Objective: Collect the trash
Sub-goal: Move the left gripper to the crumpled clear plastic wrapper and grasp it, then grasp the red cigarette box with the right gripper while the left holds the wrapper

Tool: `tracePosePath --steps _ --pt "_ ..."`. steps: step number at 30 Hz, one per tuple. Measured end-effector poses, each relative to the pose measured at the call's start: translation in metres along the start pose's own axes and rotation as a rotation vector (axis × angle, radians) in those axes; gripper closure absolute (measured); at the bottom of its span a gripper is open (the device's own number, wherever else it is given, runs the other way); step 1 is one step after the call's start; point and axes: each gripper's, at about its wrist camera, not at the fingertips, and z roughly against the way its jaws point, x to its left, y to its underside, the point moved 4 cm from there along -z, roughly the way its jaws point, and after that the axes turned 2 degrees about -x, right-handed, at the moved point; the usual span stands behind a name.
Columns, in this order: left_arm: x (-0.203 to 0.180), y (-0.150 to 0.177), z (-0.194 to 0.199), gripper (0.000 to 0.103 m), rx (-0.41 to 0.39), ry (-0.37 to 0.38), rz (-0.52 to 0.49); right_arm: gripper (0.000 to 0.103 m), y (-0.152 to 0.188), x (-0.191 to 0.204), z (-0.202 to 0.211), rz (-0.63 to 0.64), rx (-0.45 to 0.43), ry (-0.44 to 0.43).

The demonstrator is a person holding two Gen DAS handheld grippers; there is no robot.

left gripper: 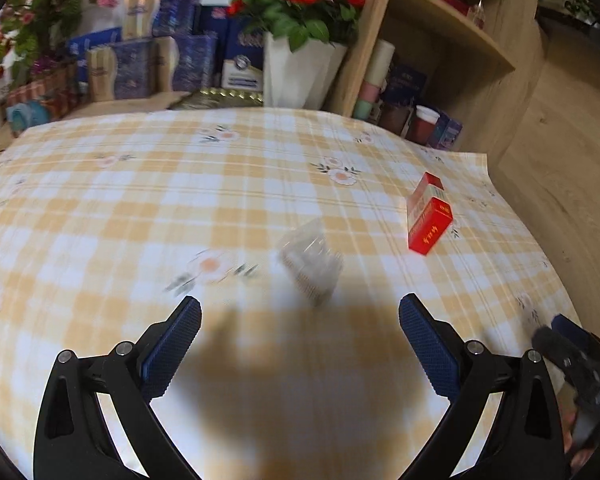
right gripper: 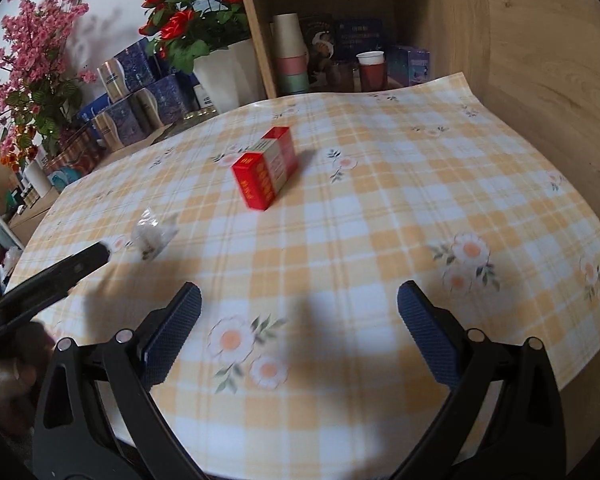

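Observation:
A crumpled clear plastic wrapper (left gripper: 310, 264) lies on the yellow checked tablecloth (left gripper: 140, 208), blurred in the left wrist view. It sits just beyond my left gripper (left gripper: 300, 320), which is open with nothing between its fingers. A red and white carton (left gripper: 428, 220) stands to the wrapper's right. In the right wrist view the red carton (right gripper: 266, 172) is ahead and slightly left, the wrapper (right gripper: 152, 234) is further left, and my right gripper (right gripper: 299, 312) hangs open over the cloth. A finger of the left gripper (right gripper: 80, 264) reaches in beside the wrapper.
A white pot of red roses (left gripper: 300, 68), blue boxes (left gripper: 140, 64) and pink blossoms (right gripper: 32, 64) line the table's back edge. A wooden shelf unit (left gripper: 452, 40) holding stacked cups (right gripper: 290, 56) stands at the back right. The tablecloth's right edge (right gripper: 540, 184) meets a wooden wall.

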Motion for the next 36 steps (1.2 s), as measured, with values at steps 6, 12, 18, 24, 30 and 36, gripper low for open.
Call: tracePosePath --steps 6,12,18,24,30,36 --pt "-0.009 -0.013 -0.05 0.01 0.053 -0.047 -0.004 0.006 -0.016 -0.009 -0.012 0.003 -0.005 0.016" --pt "-0.003 -0.013 -0.062 0.033 0.068 -0.072 0.039 0.006 -0.022 -0.006 -0.026 0.039 0.006 0.02" --pt "0.009 -0.011 -0.056 0.076 0.041 -0.061 0.107 0.006 -0.035 0.003 -0.045 0.018 0.003 -0.027" --pt "0.028 -0.009 -0.042 0.077 -0.009 -0.071 0.224 0.006 -0.065 0.014 -0.069 -0.004 -0.029 -0.052" --pt "0.036 -0.006 -0.04 0.077 -0.008 -0.093 0.27 0.006 -0.087 0.034 -0.114 0.039 0.009 -0.041" --pt "0.037 -0.005 -0.04 0.077 -0.005 -0.098 0.264 0.006 -0.105 0.03 -0.154 -0.1 0.103 -0.108"
